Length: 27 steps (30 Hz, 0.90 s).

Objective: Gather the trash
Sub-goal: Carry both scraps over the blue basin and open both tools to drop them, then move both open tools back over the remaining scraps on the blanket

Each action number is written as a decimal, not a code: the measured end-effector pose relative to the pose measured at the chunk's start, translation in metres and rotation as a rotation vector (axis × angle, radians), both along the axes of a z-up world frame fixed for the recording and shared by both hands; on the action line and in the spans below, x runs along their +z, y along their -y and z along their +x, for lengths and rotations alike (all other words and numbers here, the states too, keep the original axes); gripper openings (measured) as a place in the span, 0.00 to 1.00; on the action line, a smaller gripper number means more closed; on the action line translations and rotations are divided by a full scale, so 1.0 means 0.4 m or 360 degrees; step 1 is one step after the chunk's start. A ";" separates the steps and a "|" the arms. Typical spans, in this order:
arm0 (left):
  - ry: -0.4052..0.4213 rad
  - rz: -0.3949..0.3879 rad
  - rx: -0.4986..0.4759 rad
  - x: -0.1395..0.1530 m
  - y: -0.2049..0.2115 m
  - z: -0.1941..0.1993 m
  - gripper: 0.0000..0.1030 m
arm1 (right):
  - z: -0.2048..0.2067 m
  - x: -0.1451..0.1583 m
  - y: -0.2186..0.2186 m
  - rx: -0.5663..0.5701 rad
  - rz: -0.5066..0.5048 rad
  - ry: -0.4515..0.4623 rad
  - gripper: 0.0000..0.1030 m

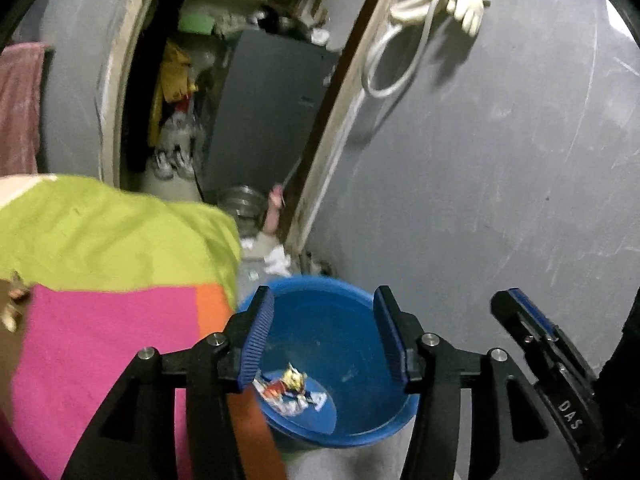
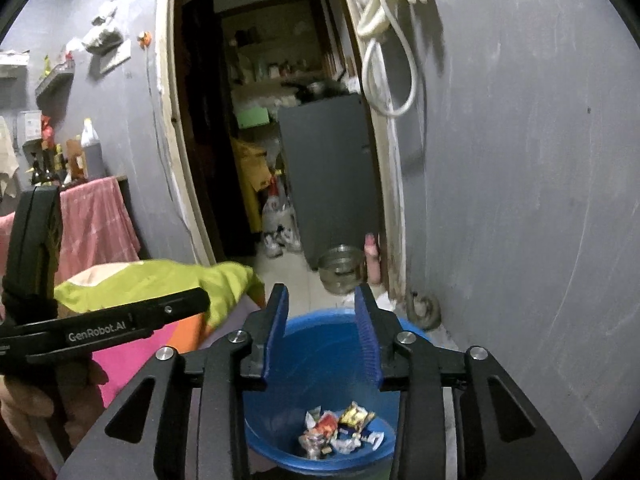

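Observation:
A blue plastic bin [image 1: 340,344] stands on the floor against the grey wall, with several crumpled snack wrappers [image 1: 290,390] lying at its bottom. My left gripper [image 1: 324,304] hangs over the bin's mouth, open, with nothing between its blue pads. My right gripper [image 2: 322,296] is over the same bin [image 2: 320,364], also open and empty, and the wrappers [image 2: 340,428] lie below it. The two grippers are side by side: the right one's tip [image 1: 516,300] shows at the right of the left wrist view.
A bed with a green, pink and orange cover [image 1: 100,248] borders the bin on the left. Behind the bin is a doorway with white paper scraps [image 1: 276,260] on the floor, a steel pot [image 2: 340,268] and a grey cabinet [image 2: 328,168]. A white cable [image 1: 400,40] hangs on the wall.

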<state>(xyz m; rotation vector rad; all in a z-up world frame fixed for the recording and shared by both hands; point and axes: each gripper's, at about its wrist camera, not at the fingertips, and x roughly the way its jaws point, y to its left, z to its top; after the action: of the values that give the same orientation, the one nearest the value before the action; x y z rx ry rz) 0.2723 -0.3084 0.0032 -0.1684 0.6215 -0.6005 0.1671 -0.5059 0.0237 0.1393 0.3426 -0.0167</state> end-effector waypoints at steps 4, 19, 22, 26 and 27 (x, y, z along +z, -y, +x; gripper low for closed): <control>0.0135 -0.0039 0.0077 0.065 -0.082 -0.032 0.61 | -0.020 0.061 -0.045 0.0022 -0.0047 0.0126 0.49; 0.0572 -0.0051 0.0433 0.217 -0.448 -0.149 0.97 | -0.056 0.196 -0.308 0.0161 -0.0093 0.0563 1.00; 0.0619 -0.0026 0.0480 0.218 -0.502 -0.165 0.98 | -0.052 0.200 -0.368 0.0201 -0.0095 0.0608 1.00; 0.0662 -0.0001 0.0543 0.205 -0.564 -0.180 0.98 | -0.045 0.196 -0.432 0.0252 -0.0084 0.0650 1.00; 0.0666 0.0005 0.0562 0.201 -0.580 -0.182 0.98 | -0.042 0.195 -0.445 0.0262 -0.0082 0.0655 1.00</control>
<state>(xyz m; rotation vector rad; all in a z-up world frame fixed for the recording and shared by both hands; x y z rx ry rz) 0.1994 -0.0762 0.0835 -0.1397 0.1789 -0.2787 0.1504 -0.3279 0.1018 0.0605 -0.0579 0.1639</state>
